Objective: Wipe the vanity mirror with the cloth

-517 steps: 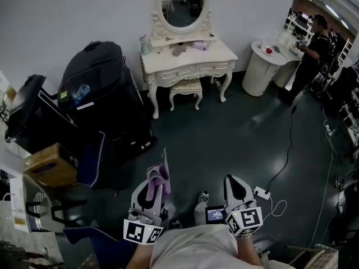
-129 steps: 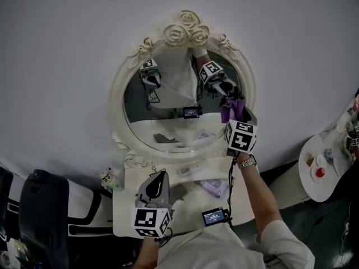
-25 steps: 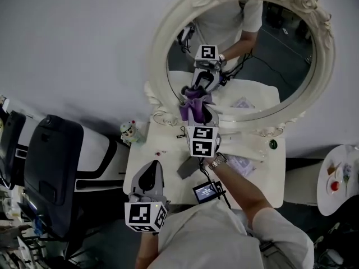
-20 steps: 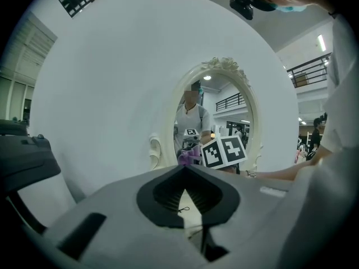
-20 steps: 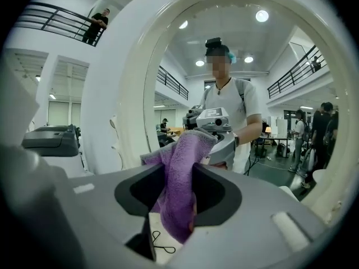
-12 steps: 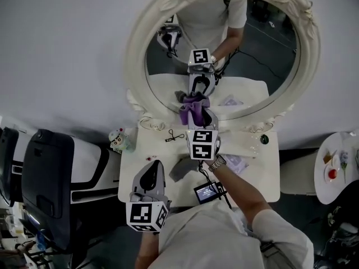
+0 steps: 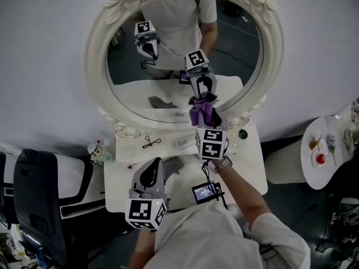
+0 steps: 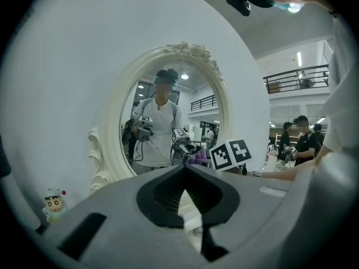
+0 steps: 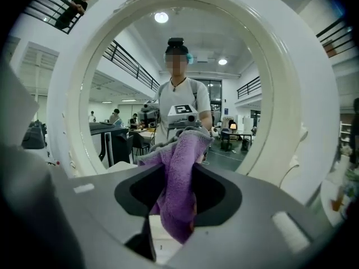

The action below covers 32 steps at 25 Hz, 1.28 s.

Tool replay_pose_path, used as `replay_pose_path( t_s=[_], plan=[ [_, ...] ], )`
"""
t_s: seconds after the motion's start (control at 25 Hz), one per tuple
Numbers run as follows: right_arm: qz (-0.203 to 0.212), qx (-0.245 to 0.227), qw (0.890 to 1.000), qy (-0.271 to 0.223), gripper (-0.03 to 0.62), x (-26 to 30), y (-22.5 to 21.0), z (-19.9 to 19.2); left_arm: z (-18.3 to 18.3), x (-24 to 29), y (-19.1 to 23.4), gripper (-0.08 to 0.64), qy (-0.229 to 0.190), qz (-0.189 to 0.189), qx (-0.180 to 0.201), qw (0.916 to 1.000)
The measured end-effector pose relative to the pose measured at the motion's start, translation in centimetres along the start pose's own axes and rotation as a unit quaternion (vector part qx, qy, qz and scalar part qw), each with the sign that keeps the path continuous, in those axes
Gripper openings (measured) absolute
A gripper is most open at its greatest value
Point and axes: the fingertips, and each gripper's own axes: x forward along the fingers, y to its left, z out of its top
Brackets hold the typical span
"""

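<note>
Cloth (image 9: 178, 178), pinched by right gripper (image 7: 205, 118), touches vanity mirror (image 7: 168, 74) at frame centre; left gripper (image 7: 155, 162), pressed together, lower left over table (image 7: 119, 179); figurine (image 7: 96, 149) far left.

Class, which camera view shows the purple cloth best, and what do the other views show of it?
The right gripper view: the purple terry cloth fills the centre, clamped between the right tool's jaws. The head view shows it small, at the white oval vanity mirror's lower edge. The left gripper view shows only a purple sliver.
</note>
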Motion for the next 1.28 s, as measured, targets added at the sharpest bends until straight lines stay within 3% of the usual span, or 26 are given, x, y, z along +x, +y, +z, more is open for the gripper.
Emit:
replay_pose_path(
  t_s=[0.28,0.68,0.84,1.08,1.28],
  plan=[
    [-0.030,-0.004,1.000,0.008,0.160,-0.3,-4.9,-0.6,0.0,1.4,-2.4,0.003,0.000,-0.019,0.002,0.9998],
    [-0.078,0.010,0.997,0.015,0.159,-0.9,-8.5,-1.7,-0.6,-0.3,-1.1,0.003,0.005,0.001,-0.001,1.0000],
    [-0.055,0.024,0.998,0.012,0.158,-1.7,-5.5,-1.8,-0.8,-1.3,0.3,0.003,0.007,0.010,-0.002,0.9999],
    [0.029,0.007,0.999,0.019,0.160,-0.9,4.0,-2.7,-1.0,-3.6,2.5,0.003,0.011,0.034,-0.001,0.9994],
    [0.094,-0.001,0.995,0.017,0.161,0.5,11.6,-3.0,-1.8,-6.2,5.4,0.003,0.019,0.081,-0.009,0.9965]
  ],
)
